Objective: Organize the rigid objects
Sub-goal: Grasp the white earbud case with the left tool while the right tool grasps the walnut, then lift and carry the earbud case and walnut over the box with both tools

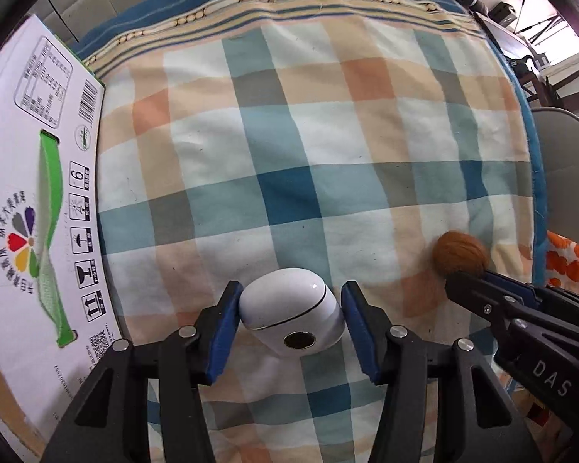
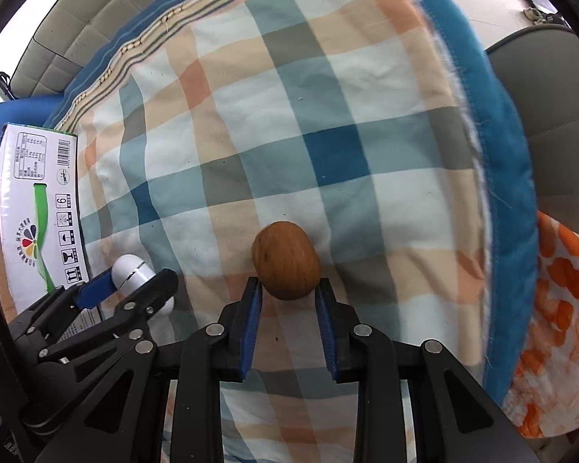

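Gripping a walnut (image 2: pixel 285 260), the right tongs (image 2: pixel 287 289) point downward.

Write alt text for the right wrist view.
The right gripper is closed on a brown oval walnut over a checked cloth. At lower left, the left gripper holds a white glossy earbud case beside a white printed cardboard box.

Carton (image 1: pixel 31 200) leftward; bare cloth (image 1: pixel 328 115) ahead
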Demonstrator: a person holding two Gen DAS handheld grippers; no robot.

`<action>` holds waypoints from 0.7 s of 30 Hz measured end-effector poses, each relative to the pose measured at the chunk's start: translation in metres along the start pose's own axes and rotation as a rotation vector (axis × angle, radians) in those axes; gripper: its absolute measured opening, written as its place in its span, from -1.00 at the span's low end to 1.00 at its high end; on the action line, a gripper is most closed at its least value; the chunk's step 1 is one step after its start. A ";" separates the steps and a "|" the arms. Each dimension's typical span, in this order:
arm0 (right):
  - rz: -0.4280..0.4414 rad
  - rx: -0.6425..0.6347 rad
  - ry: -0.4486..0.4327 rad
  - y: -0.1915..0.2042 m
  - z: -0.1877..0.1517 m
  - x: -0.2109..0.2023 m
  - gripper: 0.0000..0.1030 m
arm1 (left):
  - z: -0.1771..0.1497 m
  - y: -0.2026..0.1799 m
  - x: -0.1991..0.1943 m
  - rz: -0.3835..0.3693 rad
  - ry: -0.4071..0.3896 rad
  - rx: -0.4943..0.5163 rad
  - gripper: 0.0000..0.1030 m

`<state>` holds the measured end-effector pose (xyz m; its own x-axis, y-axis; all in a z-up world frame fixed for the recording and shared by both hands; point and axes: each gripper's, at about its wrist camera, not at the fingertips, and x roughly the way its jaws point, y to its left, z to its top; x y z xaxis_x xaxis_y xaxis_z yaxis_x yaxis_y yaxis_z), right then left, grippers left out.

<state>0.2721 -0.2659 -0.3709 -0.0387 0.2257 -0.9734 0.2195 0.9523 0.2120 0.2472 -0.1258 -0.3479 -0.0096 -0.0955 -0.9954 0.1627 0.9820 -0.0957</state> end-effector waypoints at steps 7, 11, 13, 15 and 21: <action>0.041 0.041 -0.003 0.000 -0.003 -0.002 -0.99 | -0.003 0.005 -0.022 -0.016 -0.011 0.014 -0.05; 0.087 0.143 -0.043 -0.033 0.005 -0.013 -0.75 | 0.001 0.009 -0.020 -0.027 -0.012 -0.008 -0.06; 0.122 0.174 -0.073 -0.036 0.010 -0.017 -0.38 | 0.003 0.017 -0.020 -0.035 -0.015 -0.015 -0.06; 0.135 0.201 -0.093 -0.039 0.016 -0.018 0.08 | 0.013 0.018 -0.020 -0.035 -0.018 -0.018 -0.07; 0.084 0.176 0.020 -0.021 0.038 0.024 -0.35 | 0.037 0.025 -0.016 -0.030 -0.012 -0.022 -0.17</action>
<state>0.3040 -0.2881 -0.4023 -0.0320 0.3086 -0.9506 0.3900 0.8796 0.2724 0.2880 -0.1054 -0.3343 -0.0024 -0.1265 -0.9920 0.1412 0.9820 -0.1256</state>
